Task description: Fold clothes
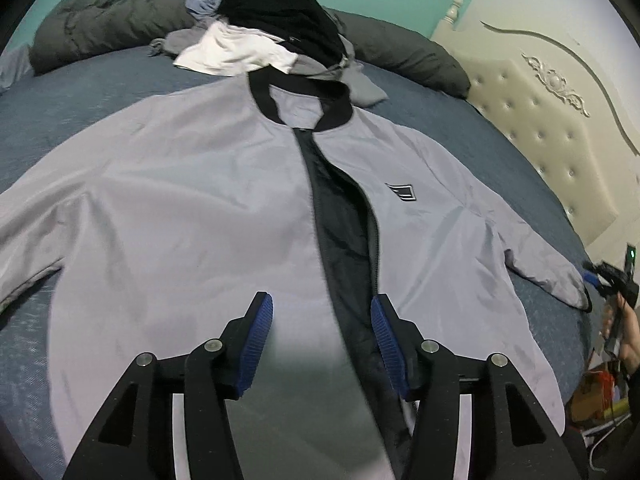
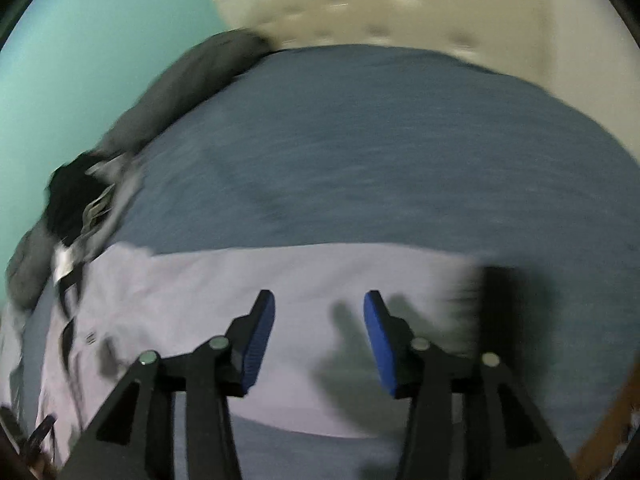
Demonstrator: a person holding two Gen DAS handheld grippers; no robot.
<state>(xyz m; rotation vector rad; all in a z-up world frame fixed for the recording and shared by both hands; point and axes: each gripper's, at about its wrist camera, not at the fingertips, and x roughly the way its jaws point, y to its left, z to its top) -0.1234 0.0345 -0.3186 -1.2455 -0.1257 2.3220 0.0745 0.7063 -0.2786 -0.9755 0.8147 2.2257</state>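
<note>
A pale grey jacket (image 1: 192, 216) with a black collar (image 1: 300, 100) lies spread flat on the blue bed (image 1: 80, 88), its front partly unzipped to show dark lining. My left gripper (image 1: 322, 312) hovers open above the jacket's lower front, nothing between its blue pads (image 1: 260, 328). In the blurred right wrist view, my right gripper (image 2: 319, 308) is open above the jacket's sleeve (image 2: 280, 280), which lies straight across the bed, its dark cuff (image 2: 508, 304) at the right. The right gripper (image 1: 608, 276) also shows at the left wrist view's right edge, beside the sleeve's cuff.
A pile of clothes, black (image 1: 280, 8), white (image 1: 236, 52) and grey, sits beyond the collar. Dark grey pillows (image 1: 108, 20) line the far edge by a teal wall. A cream tufted headboard (image 1: 540, 120) stands on the right. Clutter lies on the floor (image 1: 600, 396).
</note>
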